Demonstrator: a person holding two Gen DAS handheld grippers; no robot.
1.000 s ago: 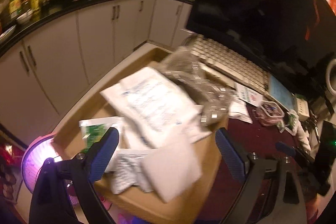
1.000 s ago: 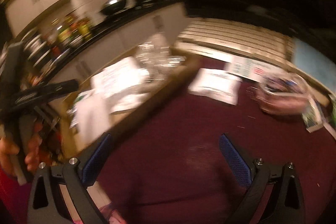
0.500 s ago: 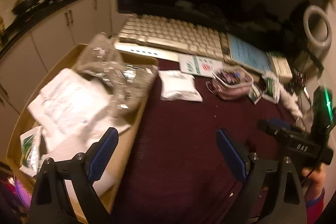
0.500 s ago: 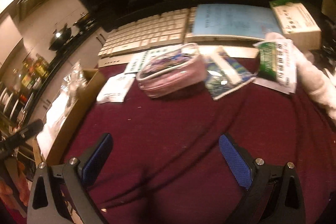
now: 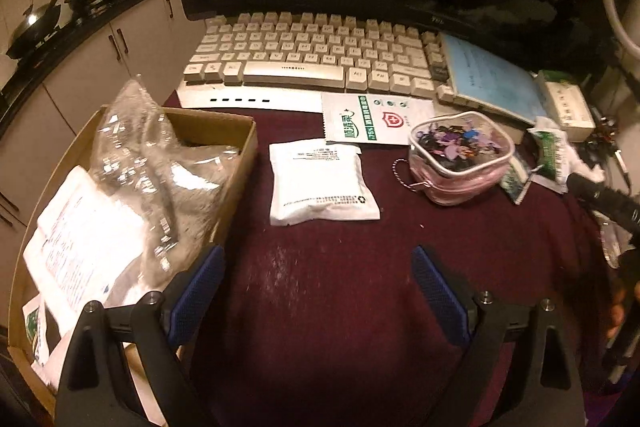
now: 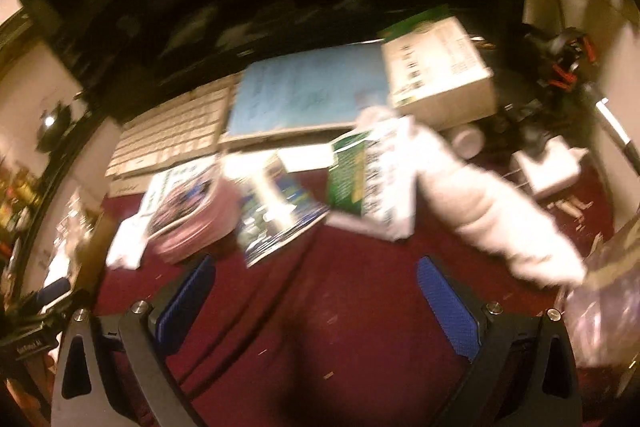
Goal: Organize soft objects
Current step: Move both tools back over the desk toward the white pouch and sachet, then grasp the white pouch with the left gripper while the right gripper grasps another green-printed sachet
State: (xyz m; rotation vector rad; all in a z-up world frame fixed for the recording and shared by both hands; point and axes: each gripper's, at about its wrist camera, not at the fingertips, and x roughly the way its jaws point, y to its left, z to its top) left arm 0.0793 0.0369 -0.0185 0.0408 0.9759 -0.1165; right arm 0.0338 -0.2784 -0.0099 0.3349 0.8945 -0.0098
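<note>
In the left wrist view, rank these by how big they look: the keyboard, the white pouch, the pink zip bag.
1. keyboard, clearly largest
2. white pouch
3. pink zip bag, only a little smaller than the pouch; fisheye distortion makes that order unsure

Our left gripper (image 5: pixel 318 287) has two black angular arms, each tipped with a blue pad (image 5: pixel 198 291) of fine cross-hatched texture, and round silver screws sit where the pads join the arms. Our right gripper (image 6: pixel 316 301) is built the same: black frame, blue textured pads (image 6: pixel 446 301), silver screw heads, with triangular cut-outs in the lower arms.
</note>
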